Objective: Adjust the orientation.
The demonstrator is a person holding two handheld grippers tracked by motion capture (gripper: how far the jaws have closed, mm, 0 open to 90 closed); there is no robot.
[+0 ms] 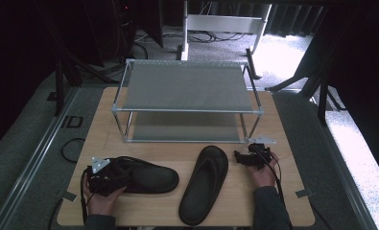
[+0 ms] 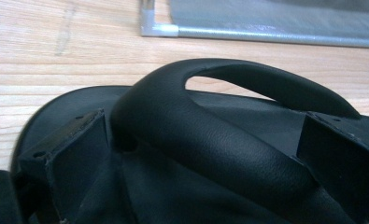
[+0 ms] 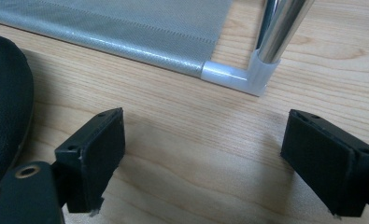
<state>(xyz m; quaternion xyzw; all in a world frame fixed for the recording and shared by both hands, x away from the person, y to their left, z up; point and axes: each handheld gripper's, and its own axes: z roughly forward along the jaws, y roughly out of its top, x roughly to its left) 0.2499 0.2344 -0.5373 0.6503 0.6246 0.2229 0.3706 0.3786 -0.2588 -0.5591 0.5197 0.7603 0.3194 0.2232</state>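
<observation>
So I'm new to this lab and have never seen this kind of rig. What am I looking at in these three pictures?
No robot here: a person holds a two-jaw tool in each hand at a wooden table. The high view looks down from above; the other two pictures come from cameras riding on the tools, looking along their black jaws. On the table stand a two-shelf metal rack and two black slippers. The left tool has its jaws either side of the left slipper's strap, not visibly clamped. The right tool is open over bare wood, holding nothing, beside the right slipper and near the rack's corner post.
</observation>
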